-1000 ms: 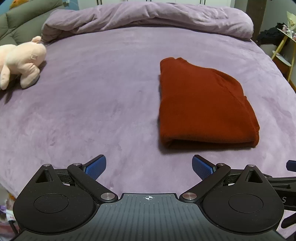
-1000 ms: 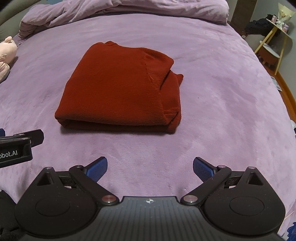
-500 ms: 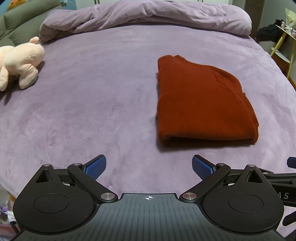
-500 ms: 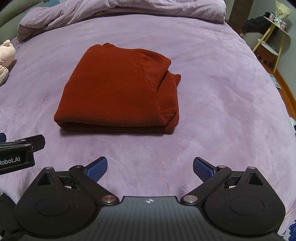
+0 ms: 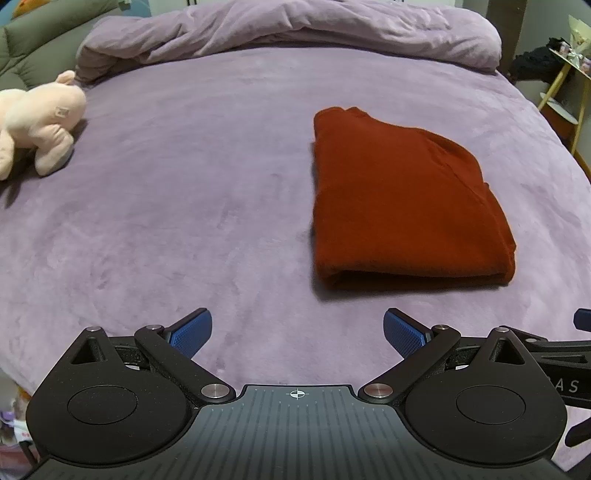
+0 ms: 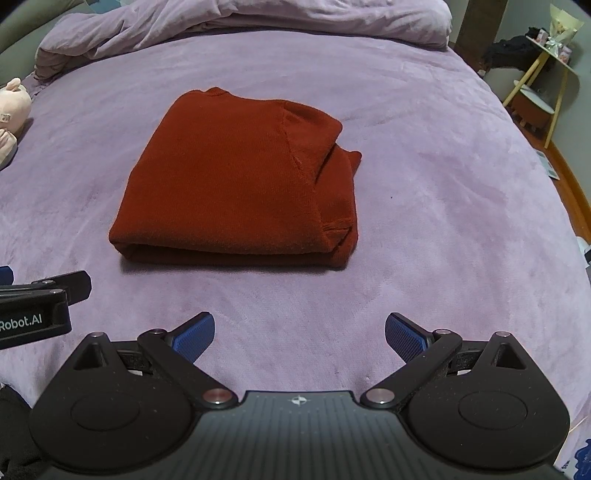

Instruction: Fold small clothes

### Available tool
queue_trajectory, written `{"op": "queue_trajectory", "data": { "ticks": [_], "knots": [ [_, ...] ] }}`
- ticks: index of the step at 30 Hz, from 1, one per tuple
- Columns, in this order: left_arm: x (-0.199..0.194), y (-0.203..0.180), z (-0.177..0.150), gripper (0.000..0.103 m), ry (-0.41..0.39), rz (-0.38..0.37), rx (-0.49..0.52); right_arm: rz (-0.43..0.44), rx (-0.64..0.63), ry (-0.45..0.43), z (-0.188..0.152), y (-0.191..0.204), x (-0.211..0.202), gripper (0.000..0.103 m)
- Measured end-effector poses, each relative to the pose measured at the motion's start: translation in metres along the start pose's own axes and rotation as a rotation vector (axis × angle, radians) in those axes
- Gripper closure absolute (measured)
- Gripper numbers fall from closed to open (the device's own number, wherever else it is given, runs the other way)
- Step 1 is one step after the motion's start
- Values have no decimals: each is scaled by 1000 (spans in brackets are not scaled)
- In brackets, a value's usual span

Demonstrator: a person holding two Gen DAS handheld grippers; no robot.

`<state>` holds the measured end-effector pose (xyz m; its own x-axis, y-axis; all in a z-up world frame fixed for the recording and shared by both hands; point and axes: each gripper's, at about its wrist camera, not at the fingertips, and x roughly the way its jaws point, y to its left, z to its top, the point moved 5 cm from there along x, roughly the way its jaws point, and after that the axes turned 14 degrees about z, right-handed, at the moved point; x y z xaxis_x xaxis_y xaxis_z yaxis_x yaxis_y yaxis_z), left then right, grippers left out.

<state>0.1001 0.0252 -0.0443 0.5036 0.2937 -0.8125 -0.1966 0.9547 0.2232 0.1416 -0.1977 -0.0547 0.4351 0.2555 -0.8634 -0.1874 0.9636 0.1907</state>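
Observation:
A rust-red sweater lies folded into a thick rectangle on the purple bed cover. It also shows in the right wrist view, with a sleeve edge sticking out on its right side. My left gripper is open and empty, near the bed's front edge, below and left of the sweater. My right gripper is open and empty, just in front of the sweater. Neither touches the sweater.
A pink plush toy lies at the bed's left side. A bunched purple duvet runs along the far edge. A yellow-legged side table stands right of the bed. The left gripper's body shows at the right view's left edge.
Both grippers have drawn back slightly from the sweater. The sweater has not moved. Both grippers stay open.

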Motion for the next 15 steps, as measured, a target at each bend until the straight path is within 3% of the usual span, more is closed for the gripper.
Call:
{"op": "queue_trajectory", "data": {
  "ticks": [15],
  "knots": [
    [1, -4, 0, 1, 9, 4, 11, 11, 10, 2, 4, -6, -1, 4]
  ]
}}
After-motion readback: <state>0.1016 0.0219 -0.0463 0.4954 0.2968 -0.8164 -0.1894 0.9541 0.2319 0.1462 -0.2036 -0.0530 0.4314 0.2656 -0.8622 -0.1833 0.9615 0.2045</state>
